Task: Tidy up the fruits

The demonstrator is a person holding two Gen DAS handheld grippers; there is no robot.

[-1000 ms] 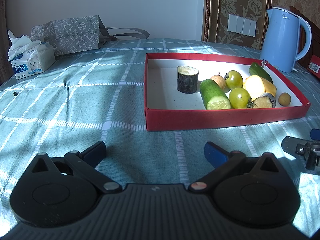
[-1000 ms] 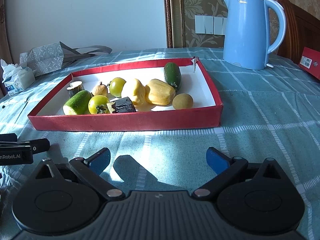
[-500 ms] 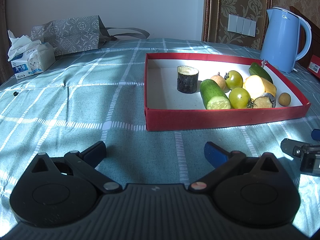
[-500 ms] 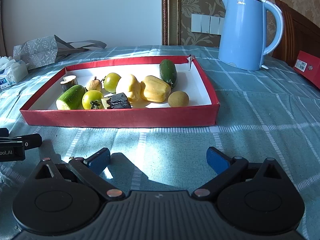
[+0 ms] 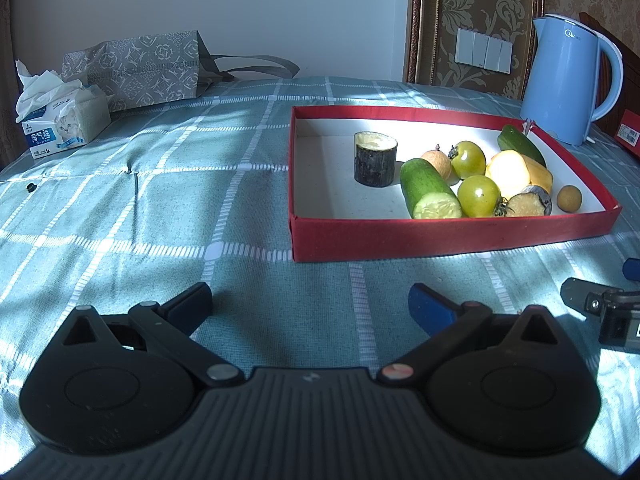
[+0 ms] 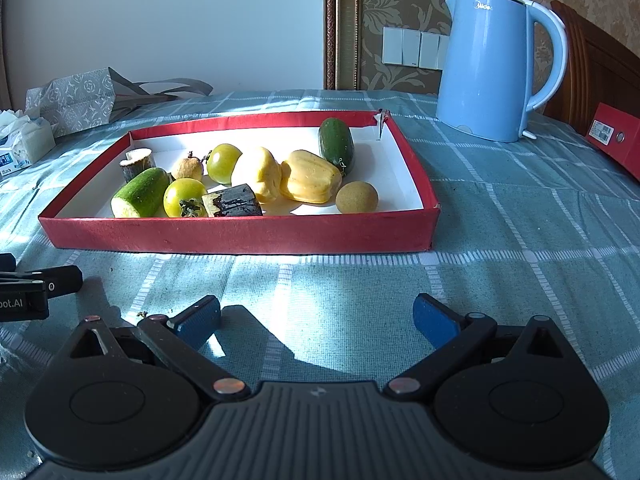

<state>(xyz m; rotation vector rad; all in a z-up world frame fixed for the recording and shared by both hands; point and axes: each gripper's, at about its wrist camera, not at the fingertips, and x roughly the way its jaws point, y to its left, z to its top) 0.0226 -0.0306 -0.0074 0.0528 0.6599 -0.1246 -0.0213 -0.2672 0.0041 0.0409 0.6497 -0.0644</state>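
hand-held gripper (image 6: 316, 318) agape | red tray (image 6: 240, 234) | 2 green tomatoes (image 6: 185, 197)

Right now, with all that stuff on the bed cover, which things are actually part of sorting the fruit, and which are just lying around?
Part of the job:
- shallow red cardboard tray
- two green tomatoes
- two yellow peppers
- whole dark green cucumber
- cut cucumber piece
- small round brown fruit

Just lying about:
- light blue electric kettle
- grey patterned bag
- tissue pack
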